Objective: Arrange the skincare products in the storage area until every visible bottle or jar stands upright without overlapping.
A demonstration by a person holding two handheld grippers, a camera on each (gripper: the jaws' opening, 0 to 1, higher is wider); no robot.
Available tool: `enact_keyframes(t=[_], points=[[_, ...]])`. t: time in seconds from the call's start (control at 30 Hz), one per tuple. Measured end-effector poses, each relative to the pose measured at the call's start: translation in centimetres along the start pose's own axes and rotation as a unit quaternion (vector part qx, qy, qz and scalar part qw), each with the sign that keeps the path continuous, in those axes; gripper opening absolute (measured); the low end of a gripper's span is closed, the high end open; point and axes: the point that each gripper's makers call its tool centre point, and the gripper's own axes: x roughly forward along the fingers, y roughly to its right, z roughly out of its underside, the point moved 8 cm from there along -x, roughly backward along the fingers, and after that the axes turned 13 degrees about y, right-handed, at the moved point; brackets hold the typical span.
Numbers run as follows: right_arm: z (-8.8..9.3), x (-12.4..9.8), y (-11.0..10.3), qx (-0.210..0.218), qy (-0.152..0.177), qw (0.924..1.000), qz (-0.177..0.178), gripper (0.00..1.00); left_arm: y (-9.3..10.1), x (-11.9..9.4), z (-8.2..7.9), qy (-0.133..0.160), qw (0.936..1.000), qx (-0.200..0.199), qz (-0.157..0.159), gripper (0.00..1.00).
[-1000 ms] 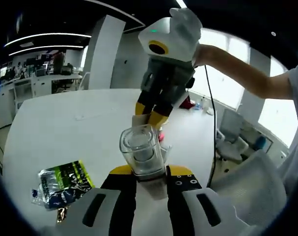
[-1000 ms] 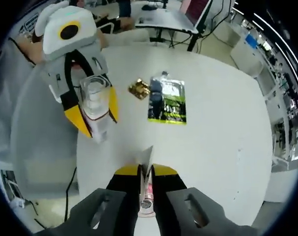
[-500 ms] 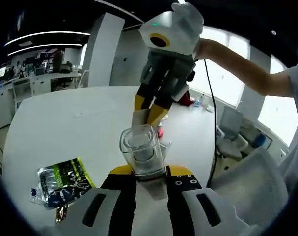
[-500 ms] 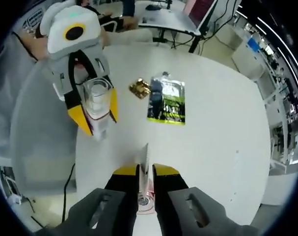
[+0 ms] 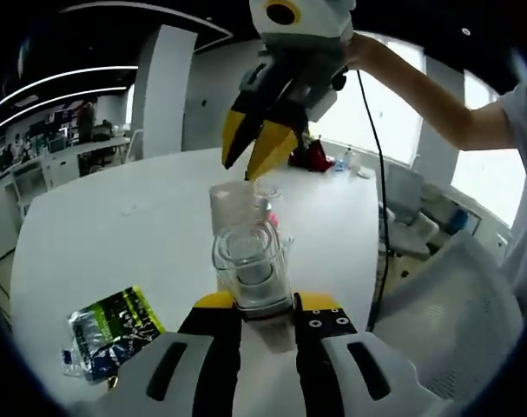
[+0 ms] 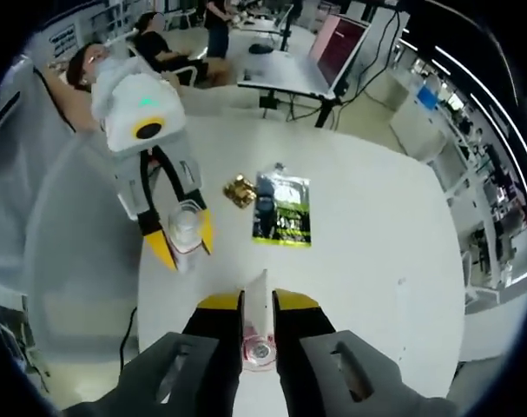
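Observation:
My left gripper (image 5: 263,304) is shut on a clear plastic jar (image 5: 250,269), held upright over the white round table (image 5: 98,234). Just behind the jar stands a white tube (image 5: 231,207) with a pink cap low on its right. My right gripper (image 5: 246,169) hangs above the tube, its yellow jaws spread in a V. In the right gripper view the tube (image 6: 257,317) shows in the gap between my right gripper's (image 6: 258,300) parted jaws. Up and to the left there, the left gripper (image 6: 183,248) holds the jar (image 6: 183,230).
A green and black sachet (image 5: 115,326) (image 6: 282,213) lies flat on the table with a small gold wrapper (image 6: 239,188) beside it. A grey chair (image 5: 454,321) stands off the table's right edge. Desks and seated people (image 6: 150,43) lie beyond the table.
My right gripper's jaws have parted and it has risen off the white tube, which now stands on the table behind the jar. The left gripper still holds the jar.

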Motion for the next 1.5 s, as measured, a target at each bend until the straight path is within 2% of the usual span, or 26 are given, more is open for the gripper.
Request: enact_keyframes(t=[0.2, 0.3, 0.4, 0.47, 0.6, 0.7, 0.73, 0.8, 0.83, 0.87, 0.93, 1.0, 1.03, 1.07, 1.13, 1.17, 1.2, 1.37, 1.5], points=[[-0.5, -0.3, -2.6, 0.024, 0.058, 0.9980, 0.011, 0.13, 0.3, 0.0, 0.1, -0.004, 0.9999, 0.009, 0.008, 0.18], [-0.1, -0.2, -4.2, 0.050, 0.091, 0.9944, 0.021, 0.13, 0.3, 0.1, 0.4, -0.011, 0.9998, 0.017, 0.009, 0.18], [0.4, 0.0, -5.4, 0.084, 0.128, 0.9877, 0.032, 0.15, 0.4, 0.1, 0.4, -0.012, 0.9997, 0.020, 0.013, 0.18], [0.7, 0.2, -6.0, 0.108, 0.156, 0.9804, 0.054, 0.15, 0.7, 0.3, 0.5, -0.013, 0.9995, 0.021, 0.018, 0.18], [1.7, 0.8, -7.2, 0.160, 0.202, 0.9634, 0.073, 0.17, 1.0, 0.4, 0.6, -0.015, 0.9993, 0.022, 0.028, 0.18], [2.5, 1.3, -8.3, 0.188, 0.214, 0.9555, 0.078, 0.19, 1.3, 0.5, 0.6, -0.015, 0.9990, 0.023, 0.035, 0.18], [2.8, 1.6, -8.7, 0.198, 0.224, 0.9505, 0.086, 0.21, 1.4, 0.5, 0.6, -0.015, 0.9989, 0.023, 0.037, 0.18], [2.9, 2.0, -9.2, 0.233, 0.257, 0.9328, 0.097, 0.23, 1.6, 0.6, 0.5, -0.014, 0.9987, 0.023, 0.044, 0.18], [3.0, 2.3, -9.3, 0.241, 0.269, 0.9264, 0.106, 0.23, 1.7, 0.6, 0.5, -0.013, 0.9985, 0.023, 0.047, 0.18], [3.2, 2.4, -9.5, 0.238, 0.267, 0.9274, 0.110, 0.23, 1.9, 0.7, 0.6, -0.013, 0.9983, 0.024, 0.052, 0.18], [3.4, 2.6, -9.6, 0.241, 0.269, 0.9239, 0.127, 0.23, 2.3, 0.8, 0.6, -0.013, 0.9976, 0.029, 0.061, 0.18], [3.2, 3.1, -10.1, 0.260, 0.286, 0.9140, 0.122, 0.23, 2.4, 0.8, 0.7, -0.016, 0.9970, 0.031, 0.069, 0.18], [3.2, 3.2, -10.3, 0.261, 0.291, 0.9124, 0.121, 0.23, 2.5, 0.8, 0.8, -0.019, 0.9965, 0.032, 0.075, 0.18], [3.2, 3.5, -10.6, 0.263, 0.291, 0.9122, 0.118, 0.23, 2.6, 0.8, 0.7, -0.014, 0.9957, 0.051, 0.077, 0.18], [3.2, 3.8, -10.8, 0.266, 0.297, 0.9090, 0.122, 0.23, 3.0, 0.8, 0.7, -0.017, 0.9947, 0.051, 0.088, 0.18], [3.2, 3.9, -11.0, 0.268, 0.299, 0.9078, 0.120, 0.23, 3.1, 0.8, 0.6, -0.008, 0.9938, 0.053, 0.098, 0.18], [3.2, 4.0, -10.9, 0.274, 0.306, 0.9035, 0.123, 0.23, 3.2, 0.8, 0.5, -0.007, 0.9934, 0.054, 0.101, 0.18], [3.2, 4.0, -11.3, 0.272, 0.310, 0.9029, 0.120, 0.23, 3.7, 0.8, 0.6, -0.010, 0.9911, 0.063, 0.117, 0.18], [3.3, 4.2, -11.5, 0.277, 0.318, 0.8987, 0.120, 0.24, 3.9, 0.8, 0.7, -0.011, 0.9892, 0.070, 0.128, 0.18]])
